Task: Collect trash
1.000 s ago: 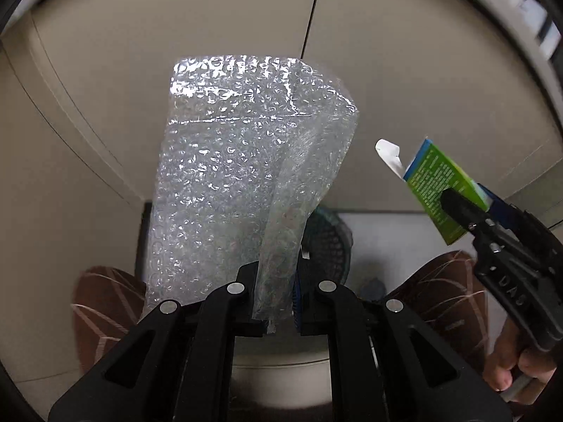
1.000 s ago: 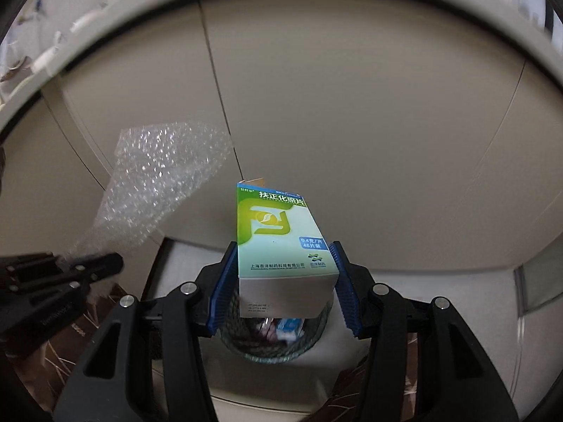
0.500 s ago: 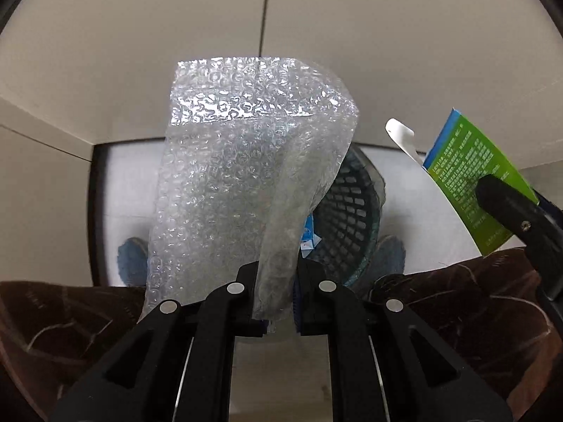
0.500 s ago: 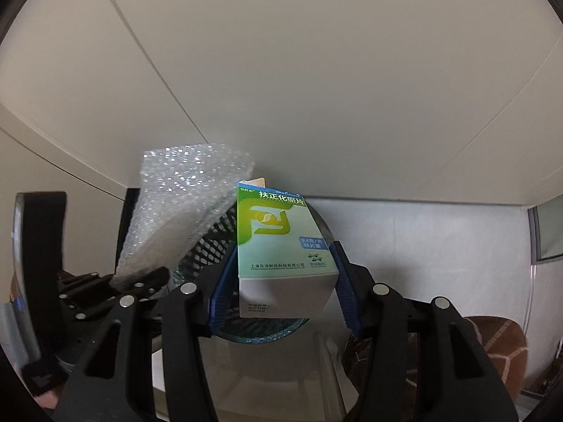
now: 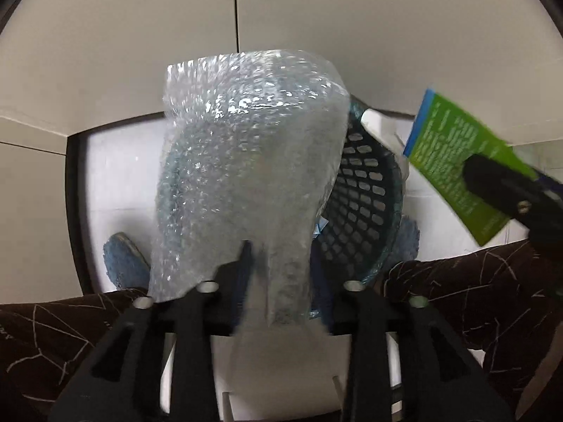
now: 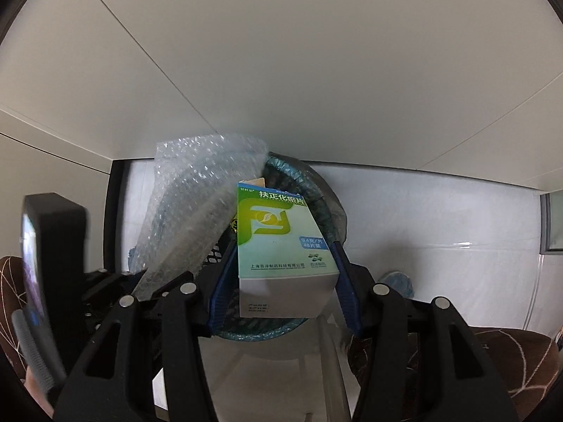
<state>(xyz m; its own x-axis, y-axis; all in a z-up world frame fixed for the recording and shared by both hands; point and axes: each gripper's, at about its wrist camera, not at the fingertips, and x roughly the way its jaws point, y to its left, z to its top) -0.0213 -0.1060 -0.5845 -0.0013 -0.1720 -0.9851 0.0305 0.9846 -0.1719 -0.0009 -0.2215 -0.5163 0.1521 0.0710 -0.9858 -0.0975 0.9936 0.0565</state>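
Observation:
A sheet of clear bubble wrap (image 5: 246, 147) hangs over a dark mesh wastebasket (image 5: 366, 204) on the floor. My left gripper (image 5: 281, 263) points down at the basket and its jaws are opening. The wrap's blurred lower end lies loose between the parted fingers. My right gripper (image 6: 285, 281) is shut on a green and white medicine box (image 6: 281, 246), held upright over the basket's rim (image 6: 327, 204). In the left wrist view the box (image 5: 457, 168) shows at the right edge. The bubble wrap (image 6: 197, 204) stands left of the box in the right wrist view.
A person's legs in brown patterned trousers (image 5: 52, 334) flank the basket, with blue slippers (image 5: 123, 260) on the white floor. Beige cabinet panels (image 5: 316, 35) rise behind the basket. A white plastic piece (image 5: 281, 369) lies under my left gripper.
Both grippers have sunk toward the basket, which now fills more of each view. The left jaws have parted and the bubble wrap has slipped and blurred between them. The box stays gripped.

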